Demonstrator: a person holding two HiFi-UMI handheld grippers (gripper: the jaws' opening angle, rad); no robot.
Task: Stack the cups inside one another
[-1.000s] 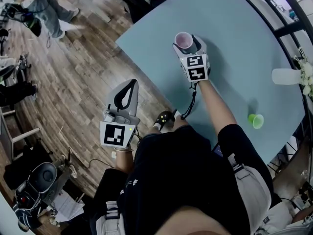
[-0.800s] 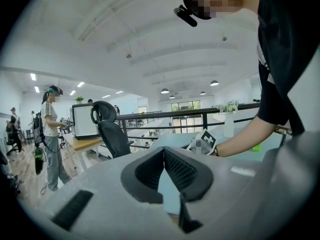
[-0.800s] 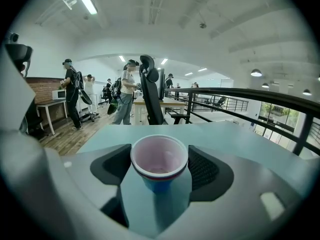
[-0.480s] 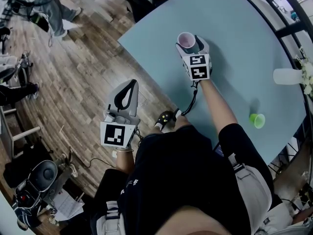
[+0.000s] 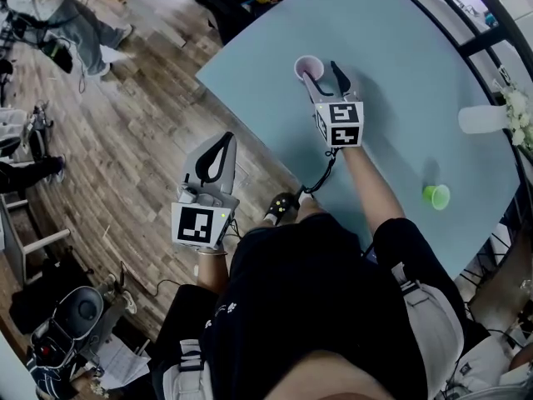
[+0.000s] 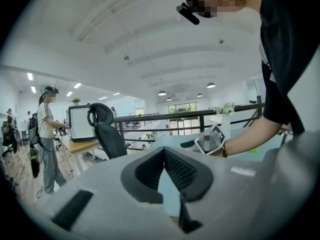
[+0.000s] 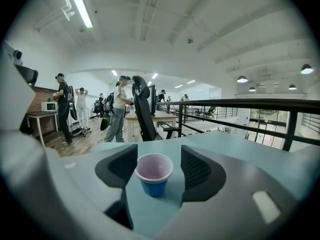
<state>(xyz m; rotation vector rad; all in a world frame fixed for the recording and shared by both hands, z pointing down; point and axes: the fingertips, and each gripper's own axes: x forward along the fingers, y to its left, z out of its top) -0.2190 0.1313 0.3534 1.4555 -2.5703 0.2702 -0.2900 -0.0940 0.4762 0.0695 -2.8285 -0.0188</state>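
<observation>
A blue cup with a pink inside stands upright on the pale blue table. My right gripper hovers just behind and above it. Its jaws have just been closing a little but stand open. The cup sits at their tips with a gap to the right pad, and nothing is gripped. A small green cup stands alone near the table's right edge. My left gripper is held off the table over the wooden floor, its jaws shut on nothing.
A white vase with flowers stands at the table's far right edge, by a black railing. Office chairs, desks and people fill the room beyond the table. The person's body fills the lower head view.
The right gripper has risen and drawn back from the blue cup, which stays on the table. Its jaws have narrowed. The left gripper has not moved.
</observation>
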